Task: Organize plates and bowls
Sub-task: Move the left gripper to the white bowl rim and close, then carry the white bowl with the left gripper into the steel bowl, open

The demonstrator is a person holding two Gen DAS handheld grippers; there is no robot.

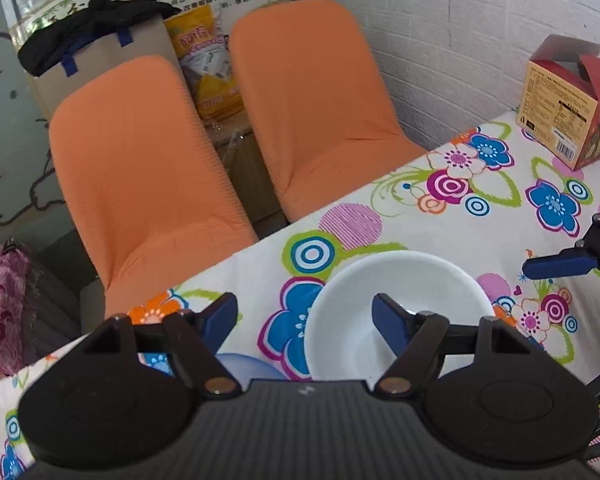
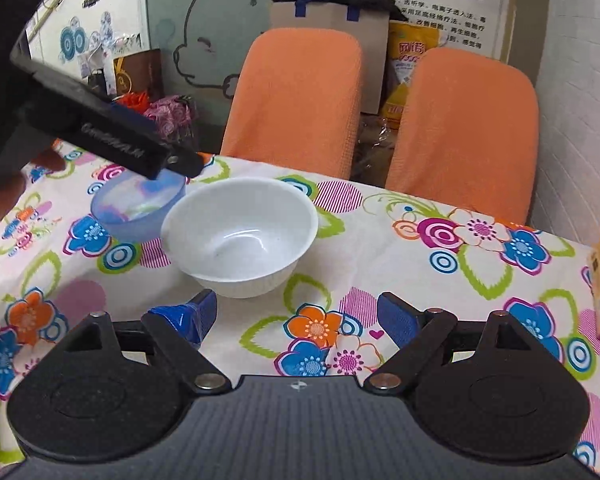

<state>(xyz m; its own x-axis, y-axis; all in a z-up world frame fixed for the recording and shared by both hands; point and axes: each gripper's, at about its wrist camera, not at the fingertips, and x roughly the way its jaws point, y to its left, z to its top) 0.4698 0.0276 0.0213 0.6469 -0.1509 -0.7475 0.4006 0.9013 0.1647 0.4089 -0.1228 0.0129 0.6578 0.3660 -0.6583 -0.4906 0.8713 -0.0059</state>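
A white bowl [image 2: 240,236] stands upright on the flowered tablecloth [image 2: 420,280], and a smaller clear blue bowl [image 2: 140,208] touches its left side. My right gripper [image 2: 298,318] is open just in front of the white bowl, nothing between its fingers. My left gripper [image 1: 306,316] is open and hangs over both bowls. Its right finger sits above the inside of the white bowl [image 1: 400,312] and its left finger outside the rim. The blue bowl [image 1: 240,364] lies mostly hidden under it. In the right wrist view the left gripper [image 2: 180,162] reaches in from the top left, held by a hand [image 2: 4,196].
Two orange chairs [image 2: 300,108] [image 2: 464,128] stand at the table's far edge. A red and tan carton [image 1: 568,116] sits on the table by the white brick wall. A paper bag topped with black cloth [image 2: 328,4] and a yellow packet [image 2: 412,52] are behind the chairs.
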